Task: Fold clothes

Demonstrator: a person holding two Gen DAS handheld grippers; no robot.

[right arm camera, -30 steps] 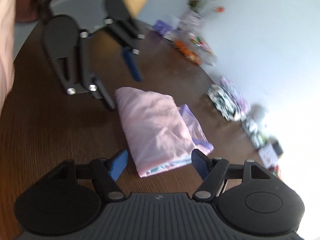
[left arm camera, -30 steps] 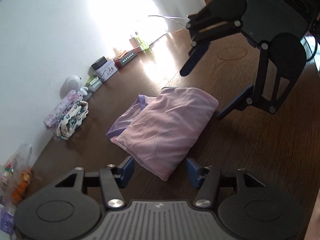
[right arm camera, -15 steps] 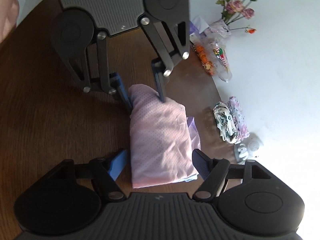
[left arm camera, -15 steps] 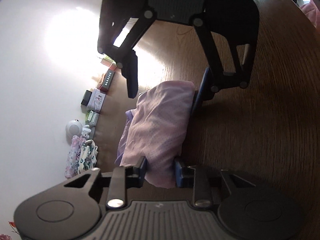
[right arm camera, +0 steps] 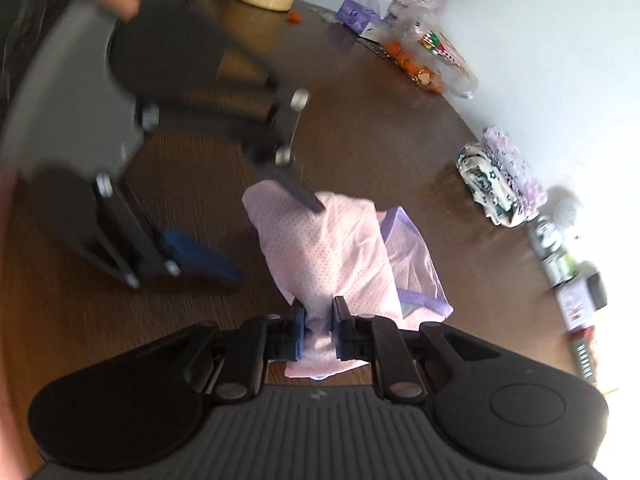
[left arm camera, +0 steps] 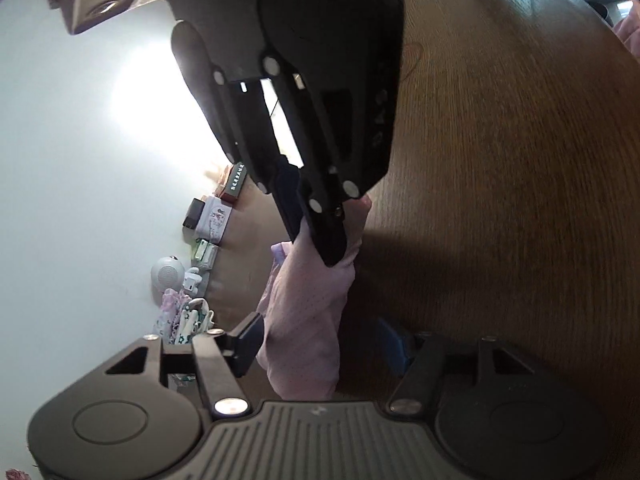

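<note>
Pink folded garment lies on the brown wooden table, out from the white wall, bunched along its length. Right gripper has just closed, jaws clamped on the garment's near end, cloth pinched between the blue pads. Left gripper at the garment's opposite end has just opened, jaws apart, cloth between them; left pad close beside the fabric, contact unclear, right pad clear of it. Patterned folded clothes sit near the wall, well apart from the garment.

L gripper jaws just opening, apart astride pink garment; R gripper pinching far end.
</note>
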